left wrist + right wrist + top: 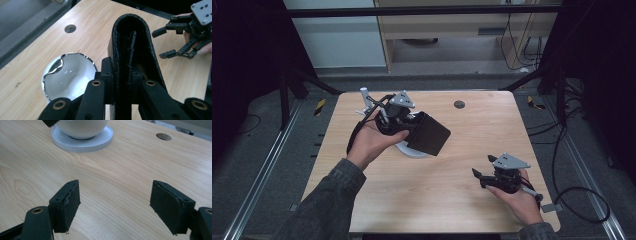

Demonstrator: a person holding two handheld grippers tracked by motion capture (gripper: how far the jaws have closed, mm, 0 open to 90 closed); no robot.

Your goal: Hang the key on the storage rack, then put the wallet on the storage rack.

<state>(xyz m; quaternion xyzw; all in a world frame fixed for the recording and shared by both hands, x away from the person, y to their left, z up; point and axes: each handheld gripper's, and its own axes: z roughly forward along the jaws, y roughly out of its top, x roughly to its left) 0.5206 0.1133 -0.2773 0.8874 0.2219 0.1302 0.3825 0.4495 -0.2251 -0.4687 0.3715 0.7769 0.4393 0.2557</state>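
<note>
In the high view the black wallet (pixel 428 133) covers most of the white bowl (pixel 412 151) beneath it, and the left claw (pixel 404 121) is largely hidden behind the hand (pixel 373 142) and the wallet. In the right claw view the bowl (pixel 81 127) and its saucer (pixel 82 141) are cut off by the top edge. The white object (pixel 363 94) at the bench's far edge is too small to identify.

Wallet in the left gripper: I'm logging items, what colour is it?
Black, with a grained leather-like texture; the wallet shows best in the left gripper view.
</note>
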